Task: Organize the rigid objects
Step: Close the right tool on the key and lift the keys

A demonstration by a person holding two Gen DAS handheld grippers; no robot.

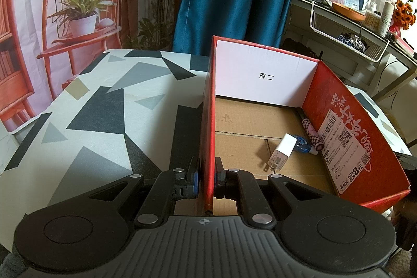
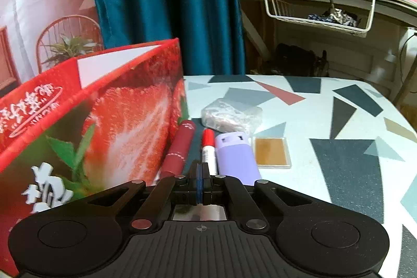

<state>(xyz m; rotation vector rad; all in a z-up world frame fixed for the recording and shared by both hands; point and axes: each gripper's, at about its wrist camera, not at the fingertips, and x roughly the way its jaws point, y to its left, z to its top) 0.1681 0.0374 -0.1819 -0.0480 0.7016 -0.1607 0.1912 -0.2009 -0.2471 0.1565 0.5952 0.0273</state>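
A red strawberry-print cardboard box (image 1: 336, 129) stands open on the patterned table. My left gripper (image 1: 207, 173) is shut on its left wall. Inside lie a white charger plug (image 1: 280, 153), a blue-white small item (image 1: 303, 145) and a checkered pen (image 1: 311, 130). My right gripper (image 2: 200, 180) is shut and empty, beside the box (image 2: 109, 121). Just ahead of it lie a dark red tube (image 2: 179, 150), a red-capped marker (image 2: 208, 149), a lilac case (image 2: 237, 156), an amber square in a clear case (image 2: 272, 151) and a clear bag (image 2: 230, 115).
The table (image 1: 91, 121) carries a geometric-print cloth. A blue curtain (image 2: 166, 4) hangs behind it. A cluttered grey desk with a white wire basket (image 2: 318, 9) stands at the back right. The table's right edge (image 2: 391, 108) curves away.
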